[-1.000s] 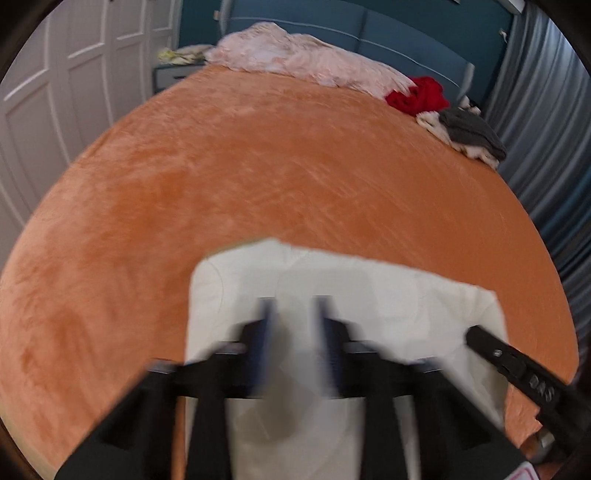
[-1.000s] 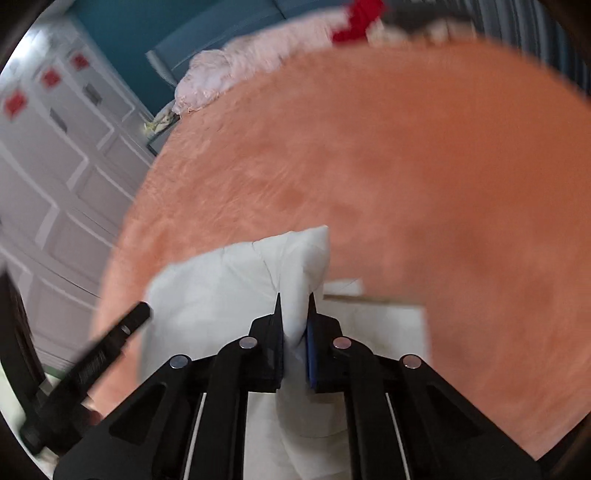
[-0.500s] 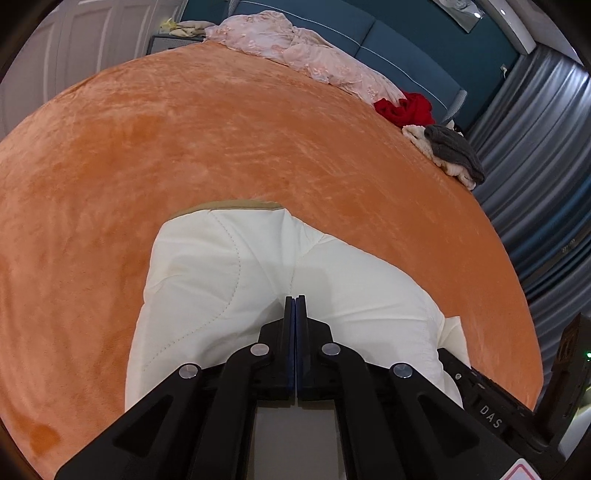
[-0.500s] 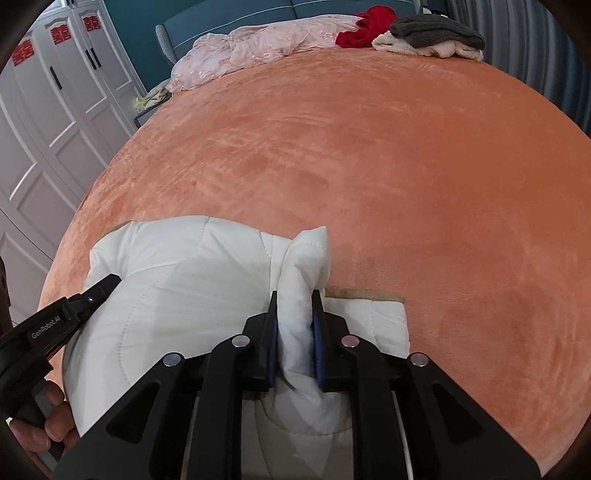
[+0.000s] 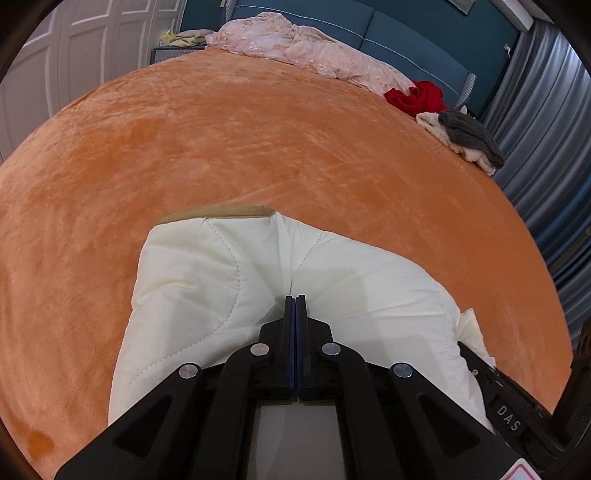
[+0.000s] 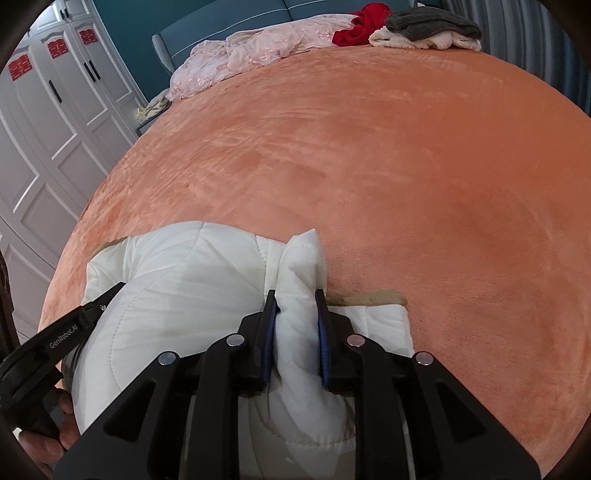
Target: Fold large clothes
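Observation:
A folded cream quilted garment (image 5: 207,288) with a tan lining edge lies on the near part of the orange bed (image 5: 295,147). My left gripper (image 5: 294,301) is shut, its tips pinching the garment's top fabric. In the right wrist view the garment (image 6: 177,280) shows again. My right gripper (image 6: 295,299) has a thick fold of the garment between its fingers, with the jaws partly apart around it. The left gripper's finger (image 6: 99,306) shows at the left there, and the right gripper's body (image 5: 509,417) shows at the lower right of the left wrist view.
A pink quilt (image 5: 303,48), a red garment (image 5: 413,96) and a grey and cream pile (image 5: 469,136) lie at the bed's far edge by the blue headboard (image 5: 406,33). White wardrobe doors (image 6: 48,122) stand at the left, grey curtains (image 5: 546,147) at the right.
My left gripper has closed from open onto the garment's top fabric. My right gripper's jaws have widened slightly around the fold. The garment has bunched up a little between the grippers.

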`<state>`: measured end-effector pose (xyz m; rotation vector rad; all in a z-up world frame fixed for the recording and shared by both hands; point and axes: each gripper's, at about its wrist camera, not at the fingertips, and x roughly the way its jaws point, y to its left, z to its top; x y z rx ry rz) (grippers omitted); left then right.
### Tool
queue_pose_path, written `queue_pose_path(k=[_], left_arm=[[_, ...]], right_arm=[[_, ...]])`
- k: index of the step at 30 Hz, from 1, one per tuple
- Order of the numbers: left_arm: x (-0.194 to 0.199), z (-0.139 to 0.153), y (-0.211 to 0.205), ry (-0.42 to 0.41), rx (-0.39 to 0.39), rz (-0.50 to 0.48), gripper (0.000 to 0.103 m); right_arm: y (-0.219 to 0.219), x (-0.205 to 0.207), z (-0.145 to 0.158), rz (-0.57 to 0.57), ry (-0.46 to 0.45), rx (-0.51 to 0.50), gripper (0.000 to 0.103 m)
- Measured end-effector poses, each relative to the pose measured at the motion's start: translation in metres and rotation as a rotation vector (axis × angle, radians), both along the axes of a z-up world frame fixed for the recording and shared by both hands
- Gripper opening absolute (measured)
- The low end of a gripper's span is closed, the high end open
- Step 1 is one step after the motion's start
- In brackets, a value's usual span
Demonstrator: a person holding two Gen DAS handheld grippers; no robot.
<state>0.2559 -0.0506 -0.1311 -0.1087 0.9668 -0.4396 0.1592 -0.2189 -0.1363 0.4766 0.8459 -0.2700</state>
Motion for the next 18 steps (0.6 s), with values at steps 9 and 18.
queue_pose_path(k=[9,18], left_arm=[[-0.003,0.012,-0.01,-0.007,0.122,0.005,0.001],[-0.068,0.063,0.001,-0.044,0.233,-0.001,0.024]], right_arm=[[-0.014,-0.008,0.01,-0.019,-0.02,0.084,0.027],[0.012,-0.074,0.089,0.066,-0.008,-0.039,0.023]])
